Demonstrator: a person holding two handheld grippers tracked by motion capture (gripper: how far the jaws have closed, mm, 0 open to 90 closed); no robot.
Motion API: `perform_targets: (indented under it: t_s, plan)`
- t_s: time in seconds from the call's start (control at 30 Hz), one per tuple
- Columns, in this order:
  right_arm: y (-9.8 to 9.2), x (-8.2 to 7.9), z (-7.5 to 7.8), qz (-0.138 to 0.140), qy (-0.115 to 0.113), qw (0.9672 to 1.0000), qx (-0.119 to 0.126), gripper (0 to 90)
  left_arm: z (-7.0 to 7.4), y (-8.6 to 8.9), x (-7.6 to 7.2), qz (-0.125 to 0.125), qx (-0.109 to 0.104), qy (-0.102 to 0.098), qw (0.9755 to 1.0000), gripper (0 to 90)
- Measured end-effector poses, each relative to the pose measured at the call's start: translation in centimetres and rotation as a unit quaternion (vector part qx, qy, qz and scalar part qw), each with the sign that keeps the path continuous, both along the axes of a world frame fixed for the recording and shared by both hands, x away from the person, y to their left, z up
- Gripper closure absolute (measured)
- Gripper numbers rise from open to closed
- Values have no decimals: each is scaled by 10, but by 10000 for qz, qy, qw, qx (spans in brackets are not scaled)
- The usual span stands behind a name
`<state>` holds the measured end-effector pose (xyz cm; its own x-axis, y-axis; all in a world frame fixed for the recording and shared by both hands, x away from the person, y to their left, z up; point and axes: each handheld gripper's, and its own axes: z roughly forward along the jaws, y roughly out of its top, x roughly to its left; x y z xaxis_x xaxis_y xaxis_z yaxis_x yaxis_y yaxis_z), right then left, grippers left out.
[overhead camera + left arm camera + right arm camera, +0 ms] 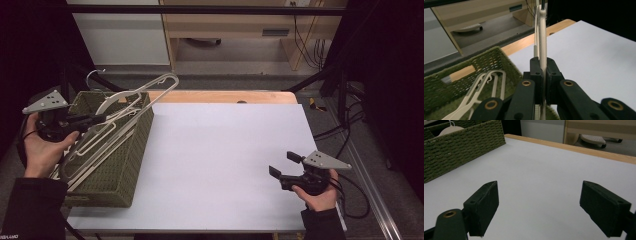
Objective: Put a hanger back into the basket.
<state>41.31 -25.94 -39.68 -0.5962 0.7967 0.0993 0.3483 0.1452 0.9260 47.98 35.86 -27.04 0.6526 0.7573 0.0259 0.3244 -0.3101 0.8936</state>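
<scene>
The left tongs [92, 120] are clamped on a cream plastic hanger [145, 97], holding it tilted above the green woven basket [117, 175], its far end jutting past the basket's far corner. More hangers [85, 155] lie inside the basket. The right tongs [285, 165] hover over the white desk [220, 150], well right of the basket, jaws wide apart with nothing between them.

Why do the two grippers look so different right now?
The left gripper is shut on a cream clothes hanger, while the right gripper is open with nothing between its jaws. The left gripper is over the green woven basket; the right gripper hangs over the bare white table. Both are black, two-jawed and held in a hand.
</scene>
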Motion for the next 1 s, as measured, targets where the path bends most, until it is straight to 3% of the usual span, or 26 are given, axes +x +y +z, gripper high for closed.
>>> perform_targets:
  t_s: [0.23, 0.47, 0.6, 1.0]
  plan:
    - [0, 0, 0, 2, 16, 10000, -22, 162, -10, 28, 5, 167, 157, 127, 9997, 861]
    - [0, 1, -1, 28, 11, 10000, -58, 162, -18, 42, 9, 284, 331, 183, 9989, 861]
    - [-1, 1, -1, 12, 4, 10000, -42, 163, -22, 48, 11, 362, 254, 166, 9989, 861]
    - [-2, 1, -1, -4, 20, 10000, -13, 163, -36, 71, 10, 600, 296, 288, 9973, 861]
